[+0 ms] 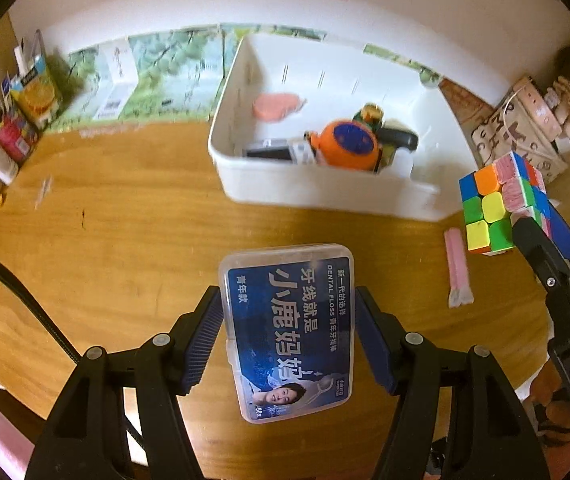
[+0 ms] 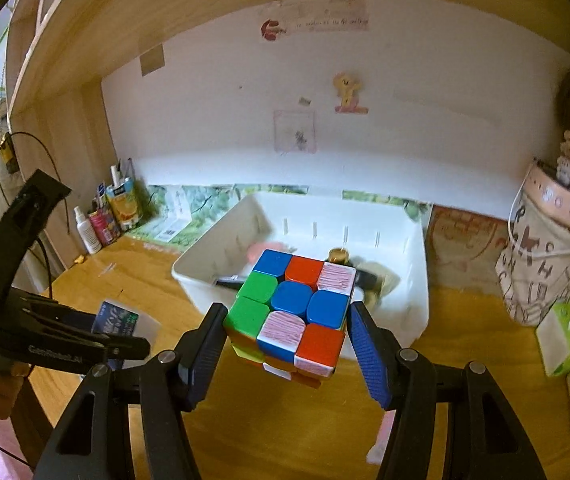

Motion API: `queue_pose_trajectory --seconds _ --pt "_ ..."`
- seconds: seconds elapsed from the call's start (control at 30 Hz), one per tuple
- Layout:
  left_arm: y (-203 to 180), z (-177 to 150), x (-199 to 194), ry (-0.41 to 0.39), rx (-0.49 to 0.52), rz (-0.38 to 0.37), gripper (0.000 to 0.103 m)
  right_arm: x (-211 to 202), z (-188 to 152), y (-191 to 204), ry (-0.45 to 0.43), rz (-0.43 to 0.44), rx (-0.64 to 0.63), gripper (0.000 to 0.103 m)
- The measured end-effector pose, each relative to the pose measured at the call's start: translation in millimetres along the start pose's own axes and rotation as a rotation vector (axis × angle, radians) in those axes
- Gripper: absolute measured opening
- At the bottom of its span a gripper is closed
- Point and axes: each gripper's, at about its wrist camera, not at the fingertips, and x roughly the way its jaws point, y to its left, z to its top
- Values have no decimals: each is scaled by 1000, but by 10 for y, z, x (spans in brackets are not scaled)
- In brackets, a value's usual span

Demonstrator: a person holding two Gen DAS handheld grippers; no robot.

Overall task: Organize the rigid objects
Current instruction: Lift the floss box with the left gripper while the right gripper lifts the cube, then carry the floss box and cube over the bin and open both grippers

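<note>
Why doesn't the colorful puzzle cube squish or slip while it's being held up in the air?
The puzzle cube is probably hard plastic: its edges stay straight between the right hand-held gripper pads. Its flat sides give the ribbed pads a good hold, so it likely won't slip. Its layers might twist if squeezed off-center.

The clear dental floss box (image 1: 289, 332) reads "DENTAL FLOSS" among large Chinese characters, with "50" at its corner. "DAS" shows on the right gripper (image 1: 525, 216), "GenRobot.AI" on the left gripper (image 2: 125, 332).
</note>
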Motion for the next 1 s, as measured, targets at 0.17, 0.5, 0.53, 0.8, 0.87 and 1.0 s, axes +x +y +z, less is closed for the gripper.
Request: queue_pose_trajectory --seconds 0.17,0.5,0.53,0.8,0.87,1.0 --pt "-39 223 -61 -43 26 -6 68 67 177 -77 -26 -30 -11 62" --pt "-56 717 21 -94 30 -18 68 339 479 -209 -53 -70 -24 62" --pt "-61 762 30 -99 29 -20 68 374 507 -220 -52 -70 -23 62" --pt "-92 1080 160 -141 37 -66 68 674 664 -312 -48 -84 -1 59" --pt "-99 1117 216 -162 50 -83 68 763 687 -347 -42 -90 10 58" --pt "-82 1192 298 -200 48 -137 68 949 692 -410 -12 -92 28 56"
